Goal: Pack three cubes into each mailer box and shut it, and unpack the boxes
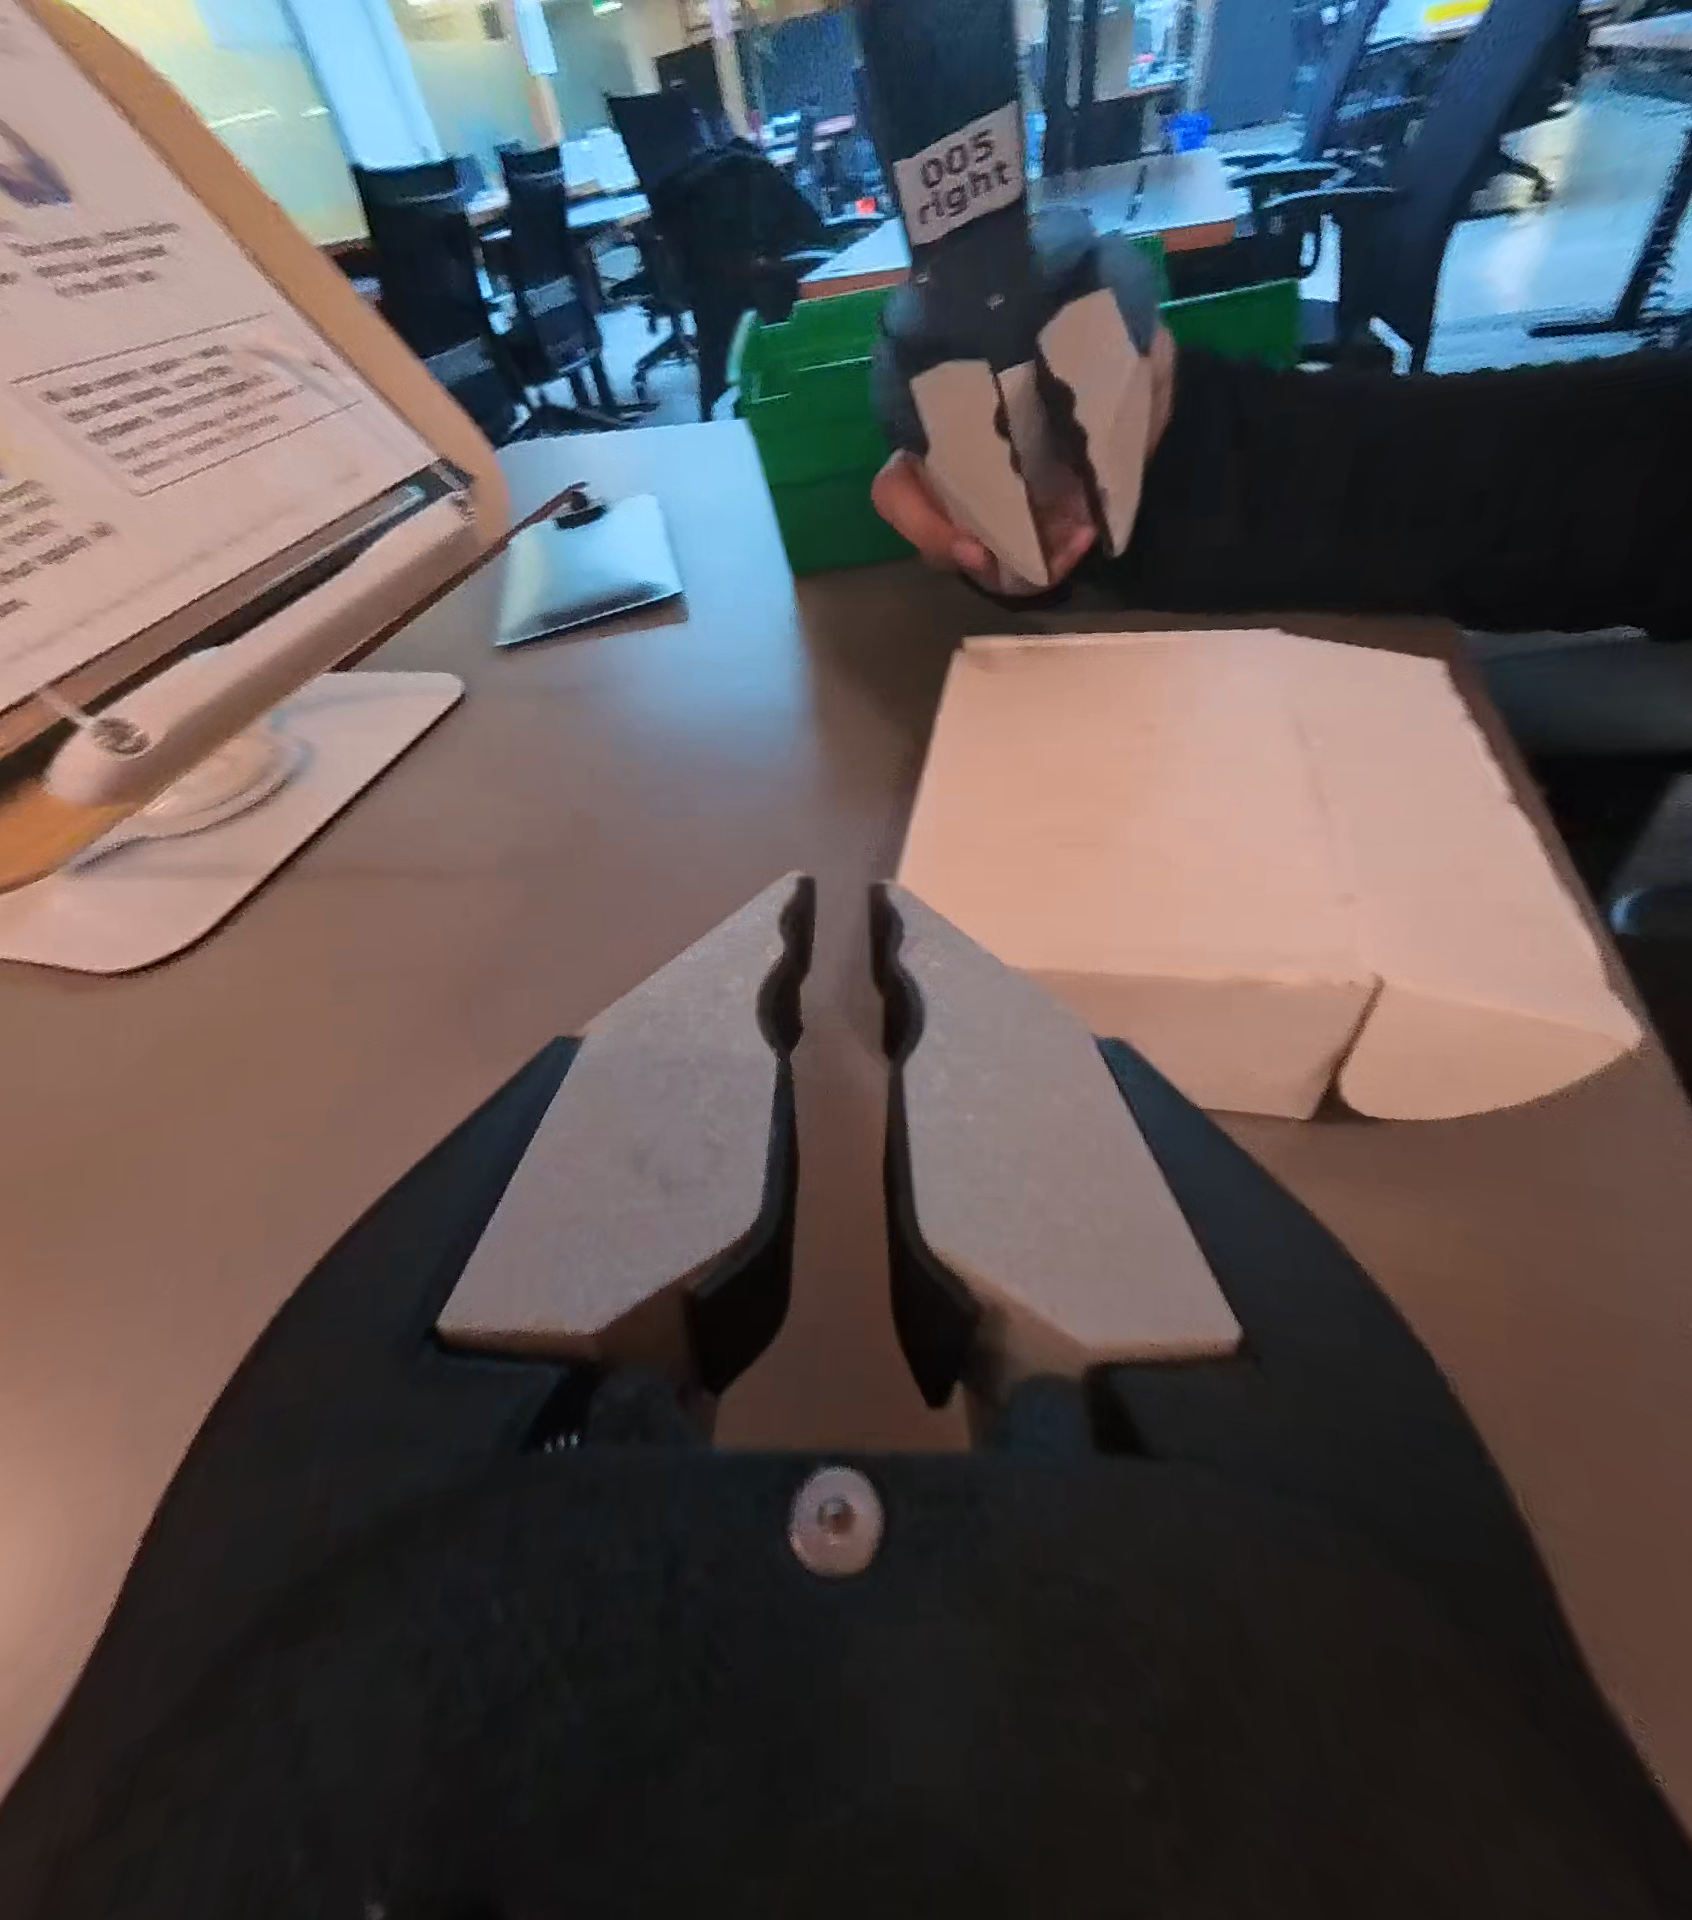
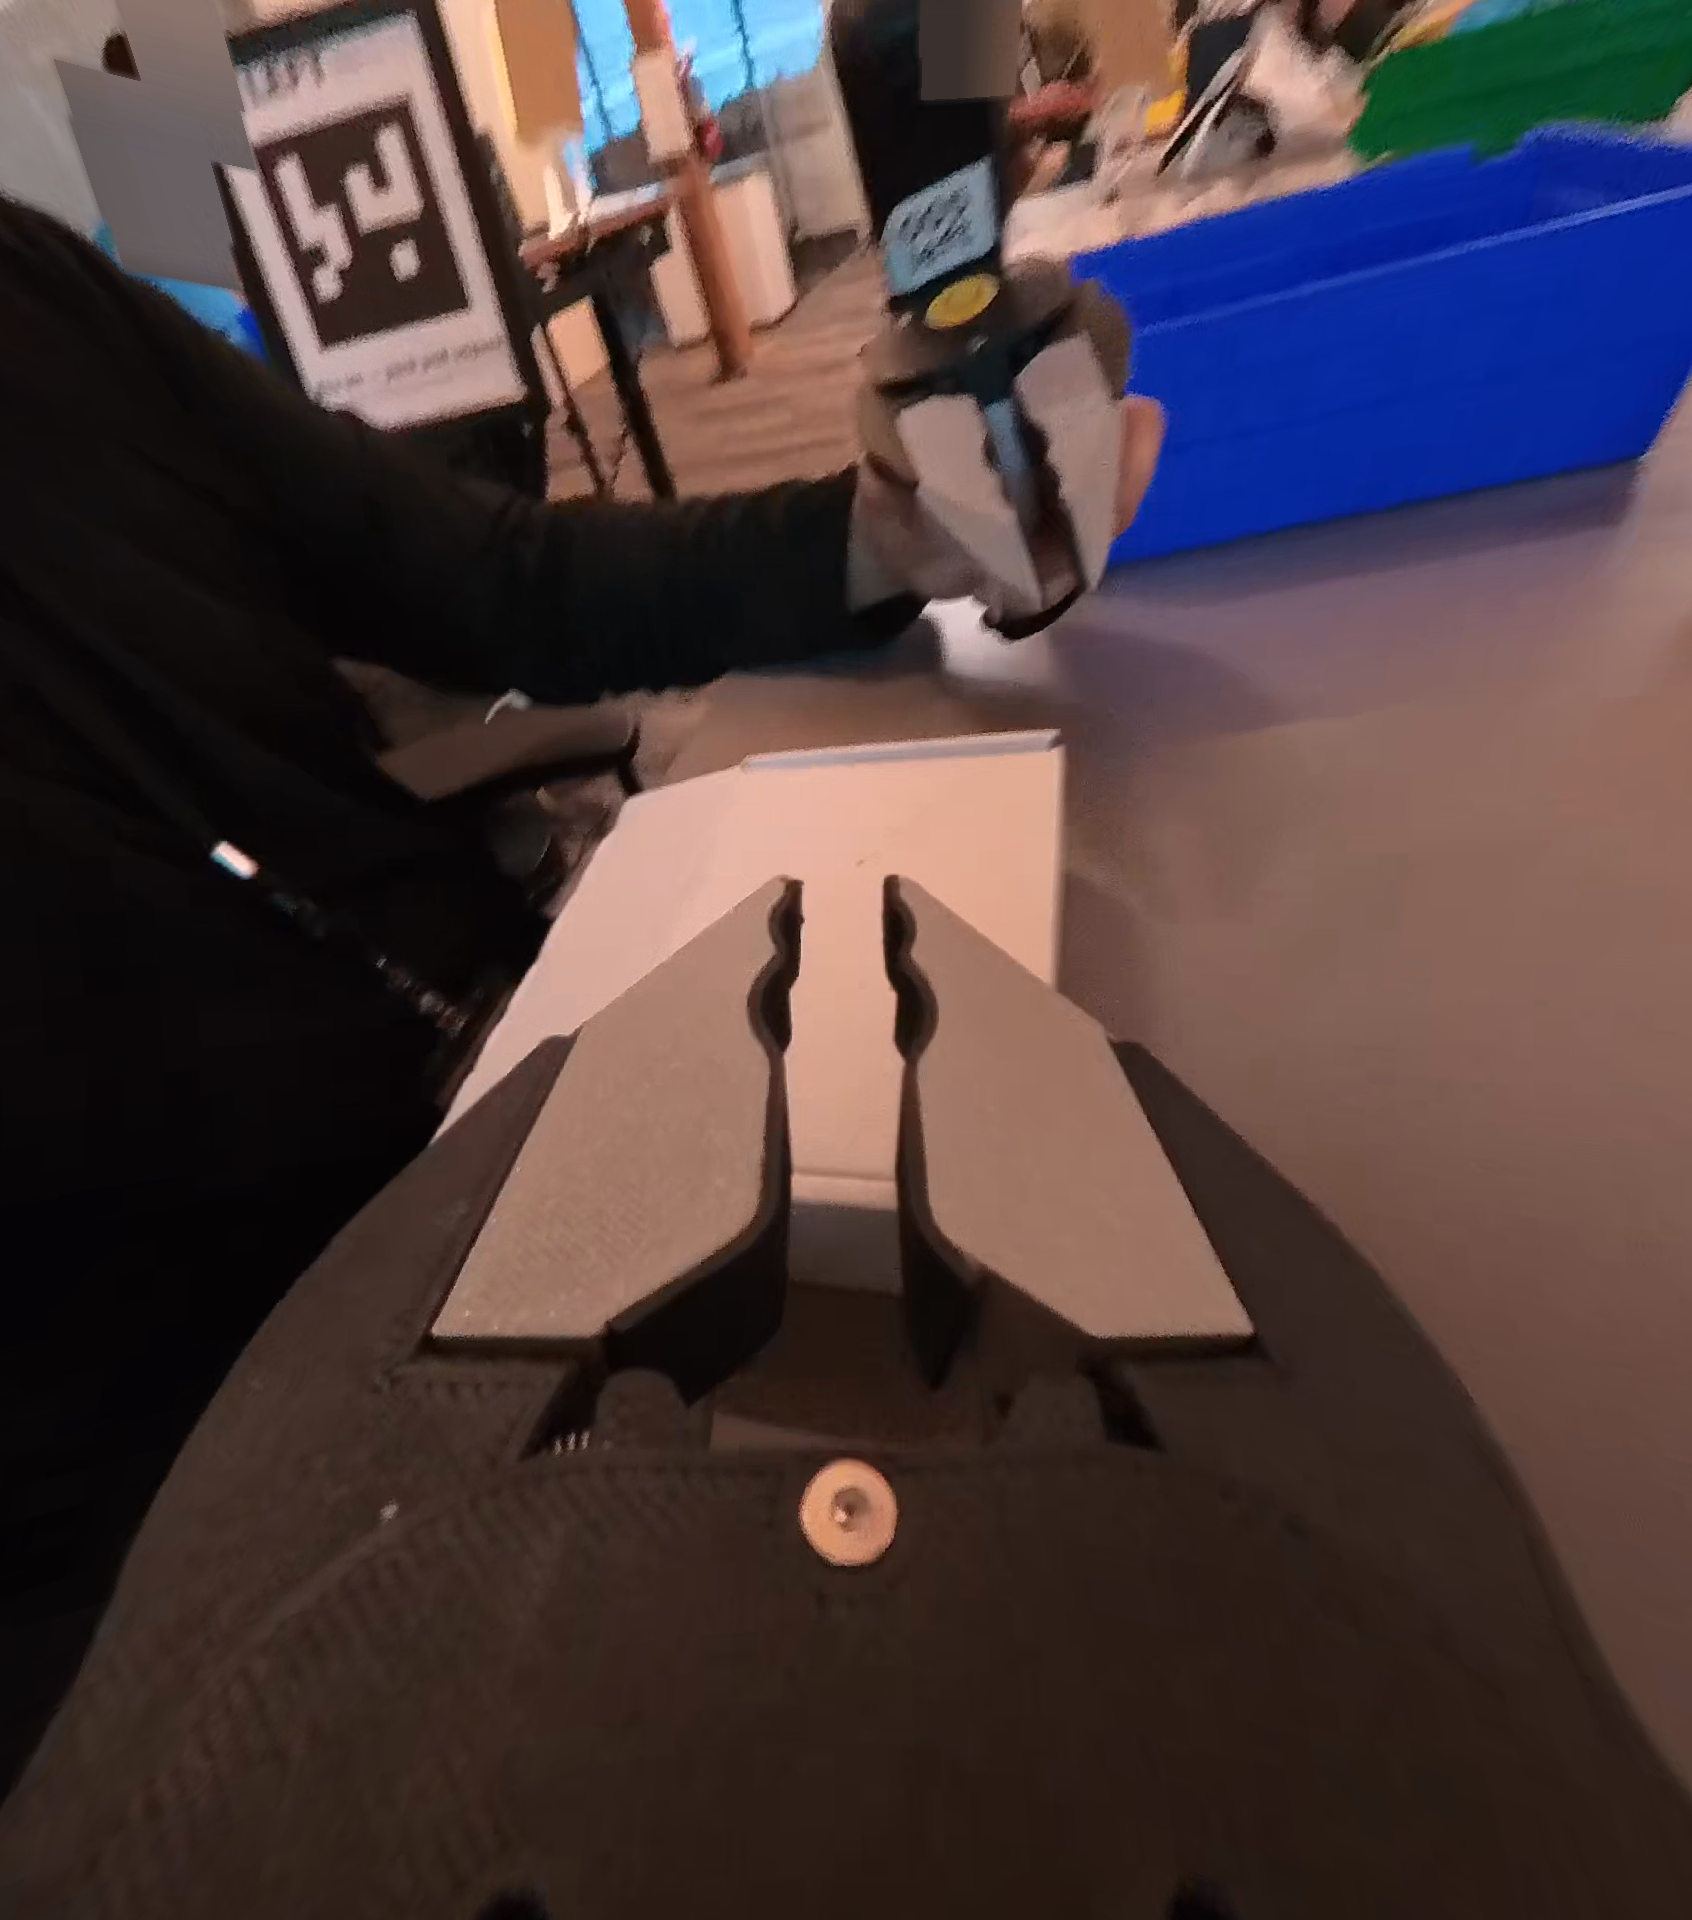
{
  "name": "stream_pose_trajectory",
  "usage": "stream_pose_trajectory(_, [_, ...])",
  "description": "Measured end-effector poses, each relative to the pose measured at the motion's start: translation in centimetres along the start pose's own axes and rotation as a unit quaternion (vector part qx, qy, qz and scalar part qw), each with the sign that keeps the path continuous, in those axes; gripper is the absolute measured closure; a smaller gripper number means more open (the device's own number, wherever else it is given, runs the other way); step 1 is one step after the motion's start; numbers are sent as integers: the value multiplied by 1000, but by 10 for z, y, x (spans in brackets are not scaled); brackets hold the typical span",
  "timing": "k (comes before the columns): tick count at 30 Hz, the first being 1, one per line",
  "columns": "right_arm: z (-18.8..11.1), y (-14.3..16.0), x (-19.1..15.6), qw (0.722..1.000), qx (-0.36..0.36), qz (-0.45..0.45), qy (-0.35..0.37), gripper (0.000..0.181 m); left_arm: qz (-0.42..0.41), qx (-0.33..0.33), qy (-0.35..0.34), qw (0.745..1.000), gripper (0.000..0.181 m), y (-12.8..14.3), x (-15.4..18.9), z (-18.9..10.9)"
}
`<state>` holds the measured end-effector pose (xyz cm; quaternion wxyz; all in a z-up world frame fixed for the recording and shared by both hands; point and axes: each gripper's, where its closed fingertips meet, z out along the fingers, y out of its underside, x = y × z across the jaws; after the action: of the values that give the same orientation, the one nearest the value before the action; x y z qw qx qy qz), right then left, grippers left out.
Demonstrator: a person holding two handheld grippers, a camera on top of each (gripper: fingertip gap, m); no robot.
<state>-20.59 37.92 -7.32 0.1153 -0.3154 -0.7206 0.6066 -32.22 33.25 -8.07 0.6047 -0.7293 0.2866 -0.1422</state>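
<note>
At the far left of your left wrist view a tilted stand holding a printed instruction sheet rests on its white base on the brown tabletop. Just beyond it lies a flat grey metal plate. Your left gripper hovers over bare table with its grey pads a narrow gap apart, nothing between them. To its right sits the closed white cardboard mailer box, lid down, near the table's right edge. Behind the box are green plastic bins, and your right gripper is held above the far side of the box, pointing down.

In your right wrist view, your dark sleeve fills the left. The right gripper hangs over the mailer box, pads slightly parted and empty. Farther right stands a blue plastic tote. No cubes are visible.
</note>
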Motion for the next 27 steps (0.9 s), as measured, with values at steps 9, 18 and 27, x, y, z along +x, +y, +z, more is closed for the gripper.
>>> stream_pose_trajectory(9, [-12,-38,-1,990,139,15,-26,167,-16,8,-79,997,181,5,-34,-18])
stream_pose_trajectory(18, [-23,-43,-3,993,111,-7,28,147,-43,-23,55,997,181,16,11,-13])
stream_pose_trajectory(27, [-38,19,8,980,-117,-29,156,181,-14,-148,187,971,181,53,72,-14])
